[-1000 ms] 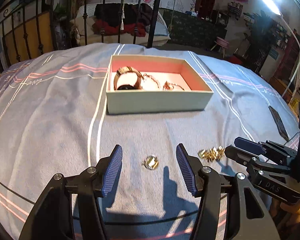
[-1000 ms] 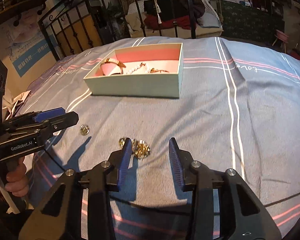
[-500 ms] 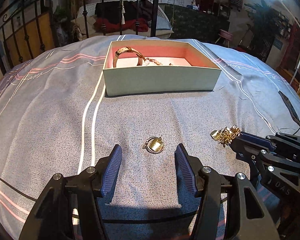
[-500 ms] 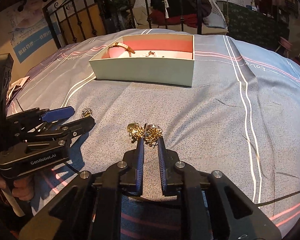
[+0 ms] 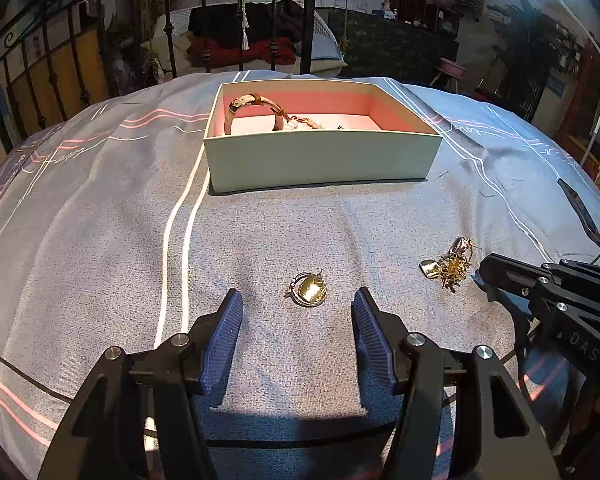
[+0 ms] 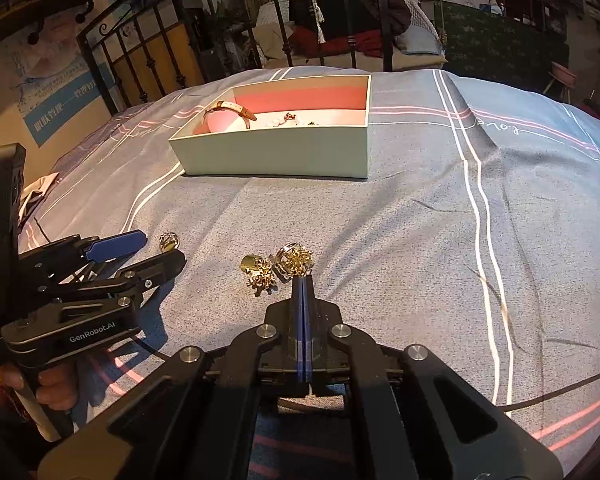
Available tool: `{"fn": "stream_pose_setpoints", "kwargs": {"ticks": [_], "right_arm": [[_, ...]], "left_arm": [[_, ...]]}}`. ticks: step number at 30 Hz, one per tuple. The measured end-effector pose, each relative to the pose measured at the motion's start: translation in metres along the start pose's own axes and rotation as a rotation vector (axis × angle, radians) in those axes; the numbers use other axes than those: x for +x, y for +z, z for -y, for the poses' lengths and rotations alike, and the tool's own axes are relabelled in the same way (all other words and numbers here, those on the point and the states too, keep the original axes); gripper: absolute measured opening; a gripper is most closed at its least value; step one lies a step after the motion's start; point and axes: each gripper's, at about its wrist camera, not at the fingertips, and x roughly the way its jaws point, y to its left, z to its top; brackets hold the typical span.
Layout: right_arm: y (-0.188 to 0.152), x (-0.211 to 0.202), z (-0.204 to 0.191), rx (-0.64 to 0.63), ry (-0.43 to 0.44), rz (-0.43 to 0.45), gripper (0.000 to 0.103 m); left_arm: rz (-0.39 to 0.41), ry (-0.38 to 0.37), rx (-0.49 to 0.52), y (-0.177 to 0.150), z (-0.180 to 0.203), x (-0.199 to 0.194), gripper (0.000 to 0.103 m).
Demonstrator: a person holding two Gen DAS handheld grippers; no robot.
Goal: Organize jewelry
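A: The right gripper (image 6: pixel 302 280) had its blue pads pressed flat together, and the tips sat right at the near edge of the tangled gold cluster of small ornate jewelry pieces (image 6: pixel 278 266) on the grey striped bedspread (image 6: pixel 400 240).

B: Pinched on it?

A: It looked so. The pads met on the strand at the cluster's near edge, though how much metal was caught there I could not tell.

B: And the other tool?

A: The left gripper (image 5: pixel 296 332) stood with its jaws apart, nothing between the pads. The round gold ring-like piece (image 5: pixel 309 289) lay on the cloth at twelve o'clock from its tips, just beyond them.

B: The destination?

A: The pale green cardboard box with the pink lining (image 5: pixel 320 156), farther off at twelve o'clock, with a tan leather watch strap (image 5: pixel 256 102) and some small pieces inside.

B: How would that cluster handle?

A: Light, I judged, but loose and snaggy: parts could dangle or drop off. Better to grip it through the dense middle. The round piece seemed hard, slick and low on soft fabric, so take it across its rim.
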Motion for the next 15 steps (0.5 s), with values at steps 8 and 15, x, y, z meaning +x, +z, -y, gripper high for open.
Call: {"fn": "stream_pose_setpoints", "kwargs": {"ticks": [8,15], "right_arm": [[0.0068,0.006,0.002,-0.002,-0.007,-0.019,0.002],[0.0105,0.0058,0.0028,0.007,0.004,-0.006,0.003]], "left_arm": [[-0.001,-0.001,0.004,0.0004,0.0,-0.0002,0.058],[0.0,-0.001,0.004,0.0004,0.0,-0.0004,0.058]]}}
